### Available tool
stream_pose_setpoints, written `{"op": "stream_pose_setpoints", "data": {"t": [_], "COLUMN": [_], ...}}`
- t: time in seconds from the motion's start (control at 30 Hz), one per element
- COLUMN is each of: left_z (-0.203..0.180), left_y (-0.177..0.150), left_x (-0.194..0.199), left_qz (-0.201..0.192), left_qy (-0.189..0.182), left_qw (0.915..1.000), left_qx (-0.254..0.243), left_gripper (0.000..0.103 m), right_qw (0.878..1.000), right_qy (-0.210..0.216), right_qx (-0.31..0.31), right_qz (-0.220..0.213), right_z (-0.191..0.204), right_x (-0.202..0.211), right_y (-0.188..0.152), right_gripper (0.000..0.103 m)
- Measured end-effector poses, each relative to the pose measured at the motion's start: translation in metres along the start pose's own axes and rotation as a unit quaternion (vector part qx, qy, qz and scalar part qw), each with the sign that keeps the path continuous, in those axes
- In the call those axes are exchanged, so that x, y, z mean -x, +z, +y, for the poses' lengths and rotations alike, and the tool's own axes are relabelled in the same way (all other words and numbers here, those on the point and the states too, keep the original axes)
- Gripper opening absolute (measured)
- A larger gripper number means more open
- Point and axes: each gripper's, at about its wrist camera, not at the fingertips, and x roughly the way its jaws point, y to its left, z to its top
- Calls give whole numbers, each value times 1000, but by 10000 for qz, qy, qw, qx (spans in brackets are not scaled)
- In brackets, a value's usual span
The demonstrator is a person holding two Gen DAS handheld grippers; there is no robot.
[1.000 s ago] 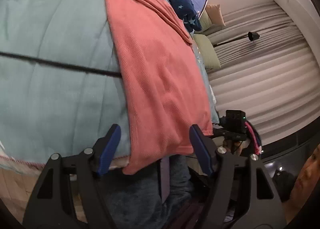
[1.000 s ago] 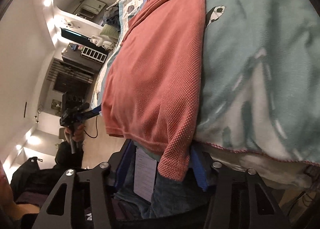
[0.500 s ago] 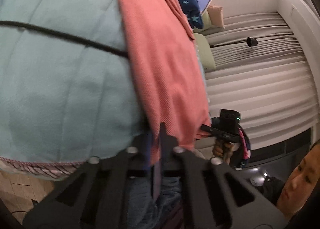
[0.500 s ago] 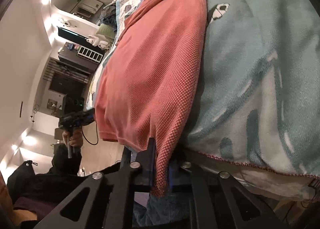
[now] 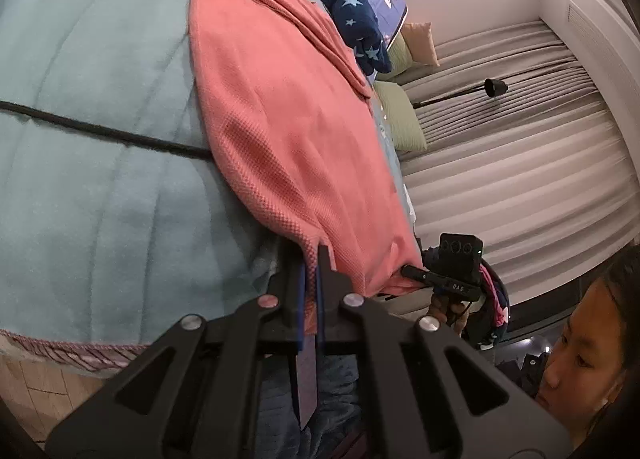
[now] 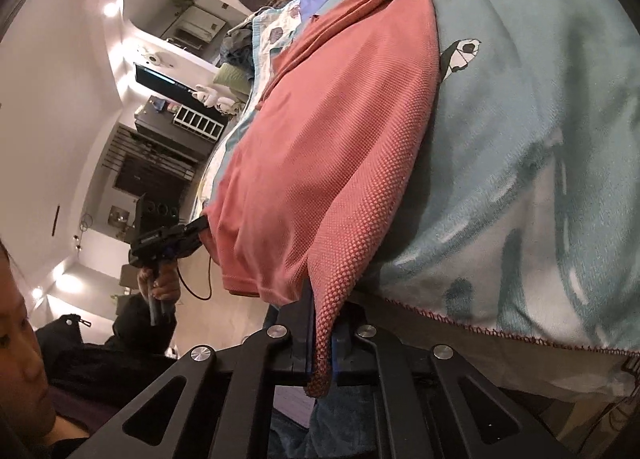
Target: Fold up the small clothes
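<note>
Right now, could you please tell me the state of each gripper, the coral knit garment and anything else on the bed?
Left gripper: shut on the garment's near hem corner.
Right gripper: shut on the other near corner.
Coral waffle-knit garment: spread lengthwise, near hem pinched at both corners.
Teal fleece blanket: spread under it.
Navy star-print cloth: crumpled, unfolded.

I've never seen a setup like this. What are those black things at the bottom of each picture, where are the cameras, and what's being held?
There is no robot here. A person holds a two-finger tool in each hand, and each tool carries a wide-angle camera looking along its fingers. One picture comes from the left tool, the other from the right tool. On the bed lies a teal blanket with a pink top spread on it. Both tools have just closed, each pinching a near corner of the top. Each camera also shows the other tool across the hem.
</note>
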Motion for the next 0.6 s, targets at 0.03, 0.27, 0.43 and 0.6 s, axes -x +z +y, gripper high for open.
{"op": "stream_pose_setpoints", "data": {"t": [0.03, 0.27, 0.43, 0.6], "left_z": [-1, 19, 23, 25], "left_y": [-1, -9, -22, -33], "left_x": [0, 3, 5, -6], "left_qz": [2, 256, 364, 599], "left_qy": [-22, 223, -52, -122], "left_qw": [10000, 9987, 9981, 9968], "left_qx": [32, 371, 489, 512], "left_gripper": [5, 13, 27, 23], "right_qw": [10000, 9999, 9998, 9998], "right_qy": [26, 62, 84, 33], "right_qx": [-13, -84, -177, -204], "right_qz": [11, 40, 44, 77], "right_z": [-1, -13, -16, -15], "right_x": [0, -2, -1, -1], "right_y": [0, -4, -1, 1], "right_gripper": [4, 4, 5, 5]}}
